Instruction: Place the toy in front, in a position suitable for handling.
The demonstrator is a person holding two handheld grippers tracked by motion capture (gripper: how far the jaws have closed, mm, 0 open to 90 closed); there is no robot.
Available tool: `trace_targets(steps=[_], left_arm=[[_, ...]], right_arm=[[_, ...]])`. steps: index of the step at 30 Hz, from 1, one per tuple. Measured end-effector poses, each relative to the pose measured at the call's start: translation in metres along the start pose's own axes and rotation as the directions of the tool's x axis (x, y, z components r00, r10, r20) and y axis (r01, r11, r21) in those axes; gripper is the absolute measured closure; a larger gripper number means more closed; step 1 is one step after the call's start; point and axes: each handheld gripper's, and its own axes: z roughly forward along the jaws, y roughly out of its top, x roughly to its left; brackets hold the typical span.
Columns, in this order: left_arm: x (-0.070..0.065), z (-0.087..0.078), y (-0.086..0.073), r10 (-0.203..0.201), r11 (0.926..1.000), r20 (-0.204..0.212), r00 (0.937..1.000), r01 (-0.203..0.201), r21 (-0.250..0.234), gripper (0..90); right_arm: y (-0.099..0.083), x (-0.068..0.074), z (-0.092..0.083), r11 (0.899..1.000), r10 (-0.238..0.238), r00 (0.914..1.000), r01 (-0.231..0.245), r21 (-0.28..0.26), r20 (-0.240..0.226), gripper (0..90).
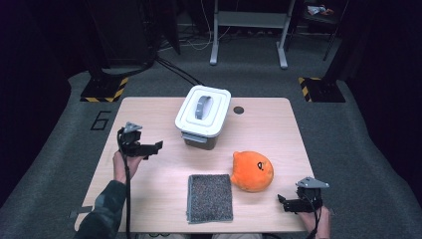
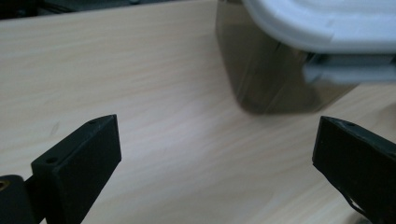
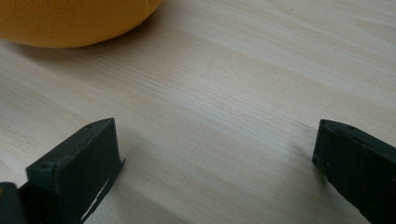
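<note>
I have barely begun. My left tool [image 1: 152, 147] hangs wide and empty near the table's [image 1: 149, 189] left edge, aimed at the lidded box [image 1: 203, 115], untouched toward the far edge. My right tool [image 1: 287, 203], wide too, rests at the near right corner beside the orange plush [image 1: 253, 171], ungrasped.

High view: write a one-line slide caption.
Two open hand-held grippers, left and right, flank a lidded bin, orange plush and grey mat.
</note>
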Motion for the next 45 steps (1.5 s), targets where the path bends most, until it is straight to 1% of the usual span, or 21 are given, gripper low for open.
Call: trace_targets(steps=[3,4,6,10,11,14,16,17,20,23,26,28,29,30,33,34,35,37,39,40,45], left_arm=[[-0.013,0.011,0.021,0.019,0.9997,0.011,0.9997,-0.019,-0.015,1.2],[-0.017,0.014,0.027,0.026,0.9996,0.014,0.9996,-0.026,-0.013,1.4],[-0.026,0.022,0.039,0.051,0.9987,0.028,0.9983,-0.051,-0.007,1.7],[-0.038,0.035,0.054,0.052,0.9986,0.055,0.9971,-0.052,-0.002,2.2],[-0.043,0.040,0.058,0.048,0.9988,0.056,0.9973,-0.047,-0.014,2.6],[-0.051,0.049,0.069,0.078,0.9969,0.067,0.9947,-0.077,-0.014,4.4],[-0.059,0.056,0.076,0.076,0.9971,0.077,0.9941,-0.075,-0.016,6.0],[-0.063,0.059,0.080,0.083,0.9963,0.081,0.9933,-0.080,-0.029,7.0],[-0.072,0.067,0.089,0.094,0.9953,0.094,0.9912,-0.091,-0.034,12.7],[-0.081,0.078,0.097,0.104,0.9946,0.101,0.9895,-0.102,-0.020,14.9],[-0.088,0.089,0.103,0.120,0.9926,0.101,0.9876,-0.121,0.002,19.6],[-0.090,0.096,0.105,0.137,0.9896,0.082,0.9872,-0.140,0.033,26.3],[-0.090,0.099,0.106,0.121,0.9916,0.079,0.9896,-0.124,0.038,29.1],[-0.090,0.102,0.106,0.129,0.9900,0.075,0.9889,-0.132,0.048,31.9],[-0.089,0.107,0.106,0.133,0.9888,0.070,0.9886,-0.137,0.058,42.2],[-0.089,0.108,0.105,0.133,0.9892,0.068,0.9888,-0.137,0.053,47.5],[-0.089,0.108,0.105,0.129,0.9902,0.074,0.9889,-0.133,0.044,48.6],[-0.093,0.109,0.105,0.141,0.9887,0.072,0.9874,-0.144,0.042,58.4],[-0.094,0.110,0.104,0.150,0.9872,0.066,0.9865,-0.153,0.045,60.2],[-0.094,0.110,0.103,0.137,0.9895,0.068,0.9883,-0.139,0.038,60.5],[-0.091,0.107,0.103,0.148,0.9867,0.076,0.9860,-0.153,0.057,61.5]], right_arm=[[0.000,0.000,0.000,1.000,-0.009,0.9999,0.009,-0.003,-0.006,0.0],[0.000,-0.001,0.000,1.000,0.003,1.0000,-0.002,0.005,-0.009,0.0],[0.001,-0.002,0.001,1.000,-0.008,0.9999,0.008,0.000,-0.010,0.0],[0.001,-0.003,0.001,1.000,-0.012,0.9998,0.012,0.000,-0.013,0.0],[0.001,-0.003,0.001,1.000,-0.013,0.9998,0.013,0.000,-0.012,0.0],[0.001,-0.003,0.002,1.000,-0.005,0.9999,0.005,-0.002,-0.009,0.0],[0.001,-0.003,0.002,1.000,-0.003,1.0000,0.003,-0.002,-0.008,0.0],[0.001,-0.003,0.001,1.000,-0.004,1.0000,0.004,0.001,-0.009,0.0],[0.001,-0.003,0.001,1.000,0.001,1.0000,-0.001,0.006,-0.008,0.0],[0.001,-0.003,0.001,1.000,0.000,1.0000,0.000,0.008,-0.008,0.1],[0.001,-0.004,0.001,1.000,-0.004,1.0000,0.004,0.001,-0.004,0.5],[0.001,-0.003,0.001,1.000,-0.001,1.0000,0.001,-0.001,-0.004,0.6],[0.001,-0.003,0.001,1.000,0.003,1.0000,-0.003,0.000,-0.004,0.6],[0.001,-0.003,0.001,1.000,-0.002,1.0000,0.002,-0.001,-0.003,0.7],[0.001,-0.003,0.001,1.000,0.000,1.0000,0.000,-0.007,-0.004,1.3],[0.001,-0.003,0.001,1.000,0.000,1.0000,0.000,-0.005,-0.006,1.4],[0.001,-0.004,0.001,1.000,-0.002,1.0000,0.002,-0.004,-0.006,1.4],[0.001,-0.003,0.001,1.000,0.000,1.0000,0.000,-0.005,-0.006,1.4],[0.001,-0.003,0.001,1.000,-0.001,1.0000,0.001,0.002,-0.005,1.5],[0.001,-0.003,0.002,1.000,0.012,0.9999,-0.012,-0.011,0.002,1.6],[0.001,-0.003,0.002,1.000,0.012,0.9999,-0.012,-0.010,0.001,1.7]])
